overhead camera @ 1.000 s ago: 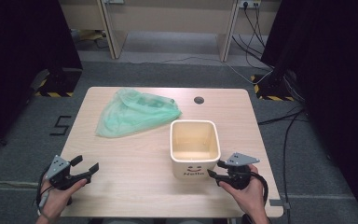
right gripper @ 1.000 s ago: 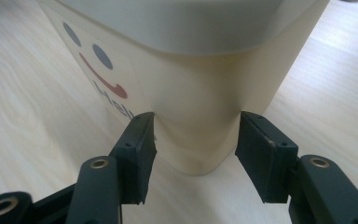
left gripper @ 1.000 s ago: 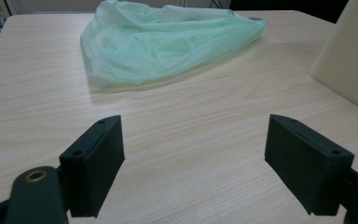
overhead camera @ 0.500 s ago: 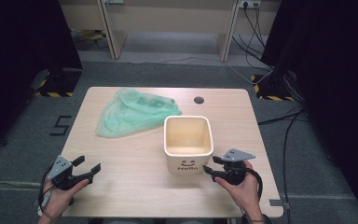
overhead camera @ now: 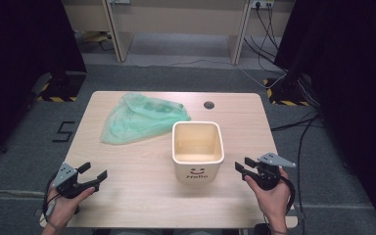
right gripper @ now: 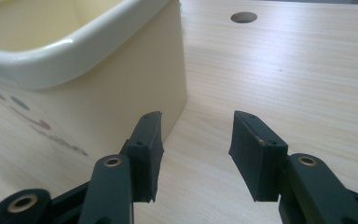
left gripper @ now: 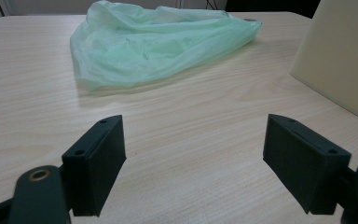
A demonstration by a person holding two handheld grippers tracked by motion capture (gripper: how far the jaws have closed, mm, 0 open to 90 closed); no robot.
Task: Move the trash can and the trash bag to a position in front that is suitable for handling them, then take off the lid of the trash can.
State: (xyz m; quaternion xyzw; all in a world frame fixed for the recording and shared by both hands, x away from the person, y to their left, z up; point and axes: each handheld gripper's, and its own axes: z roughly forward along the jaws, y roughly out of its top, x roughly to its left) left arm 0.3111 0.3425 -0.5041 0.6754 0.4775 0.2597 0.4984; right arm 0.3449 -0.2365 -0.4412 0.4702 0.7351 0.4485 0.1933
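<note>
A cream square bin [overhead camera: 198, 169] with a smiley face and "Hello" on its front stands upright at the table's middle, empty inside. A crumpled green plastic bag [overhead camera: 139, 117] lies flat behind it to the left. My right gripper [overhead camera: 243, 165] hovers just right of the bin, apart from it. Its jaws have just been closing a little but are still open with nothing between them. In the right gripper view the bin's wall [right gripper: 121, 79] sits beside the left jaw of the gripper [right gripper: 196, 126]. My left gripper [overhead camera: 93, 171] rests open near the front left edge, facing the bag [left gripper: 154, 42].
A round cable hole [overhead camera: 208, 105] pierces the wooden table [overhead camera: 142, 196] behind the bin. Bare wood lies between the left gripper [left gripper: 193, 135] and the bag. The bin's side [left gripper: 340, 60] rises at the right of the left gripper view. Cables run across the floor beyond the table.
The bin has slid a little to the left and away from me. My right gripper has drawn back to the right, off the bin. The left gripper has kept still.
</note>
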